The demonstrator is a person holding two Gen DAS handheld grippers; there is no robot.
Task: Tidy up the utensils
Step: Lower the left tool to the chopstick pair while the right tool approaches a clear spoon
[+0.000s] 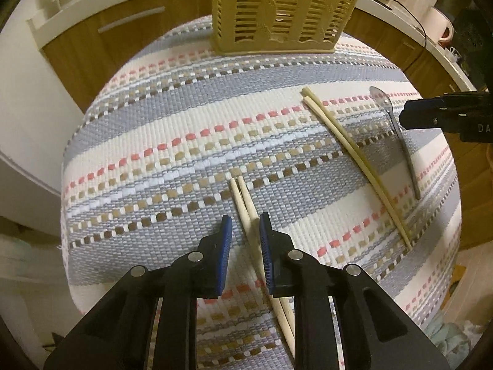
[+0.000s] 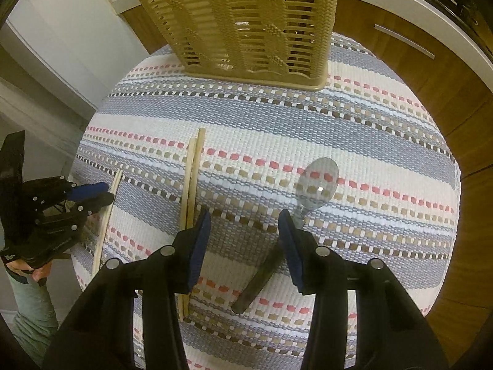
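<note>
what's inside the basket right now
Through the slats of the basket no utensils show. Its open top is out of view, so the inside cannot be fully checked.

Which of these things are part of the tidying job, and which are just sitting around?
Part of the job: two pairs of chopsticks, spoon, slatted basket, left tool, right tool.

Just there: striped cloth, wooden cabinets.

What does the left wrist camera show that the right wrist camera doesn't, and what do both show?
Only the left wrist view shows the left gripper open astride the near chopstick pair, and a pink appliance on the counter. Only the right wrist view shows the person's hand holding that gripper, with the right gripper open beside the spoon. Both show the basket, striped mat, spoon and far chopstick pair.
</note>
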